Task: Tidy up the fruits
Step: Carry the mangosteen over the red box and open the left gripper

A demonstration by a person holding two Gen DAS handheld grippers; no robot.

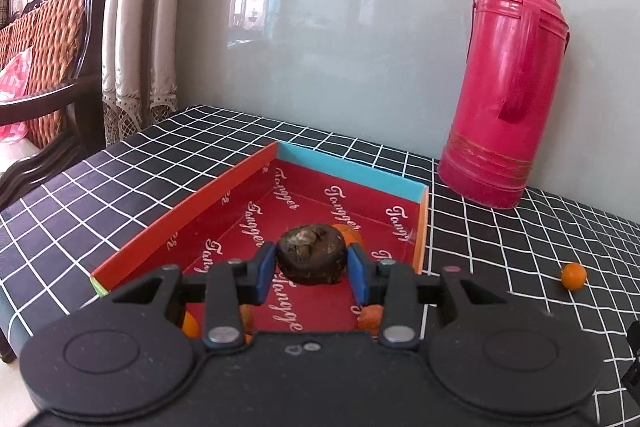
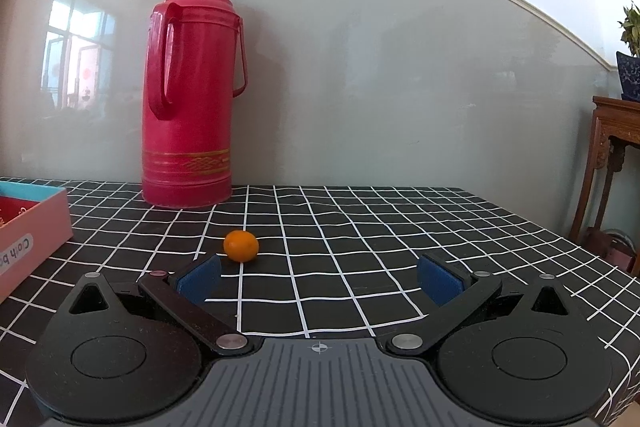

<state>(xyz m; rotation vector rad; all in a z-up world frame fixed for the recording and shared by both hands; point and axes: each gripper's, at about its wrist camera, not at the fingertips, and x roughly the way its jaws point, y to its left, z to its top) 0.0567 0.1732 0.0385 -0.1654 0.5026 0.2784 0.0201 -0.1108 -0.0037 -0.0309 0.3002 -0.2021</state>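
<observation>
My left gripper is shut on a dark brown wrinkled fruit and holds it over the red box. Small orange fruits lie in the box, one behind the brown fruit, one at the near right, one at the near left. A small orange fruit lies on the checked cloth right of the box. It also shows in the right wrist view. My right gripper is open and empty, low over the cloth, with the orange just beyond its left finger.
A tall red thermos stands at the back by the grey wall; it also shows in the right wrist view. The box's pink side is at the left. A wooden chair stands left, a wooden stand right.
</observation>
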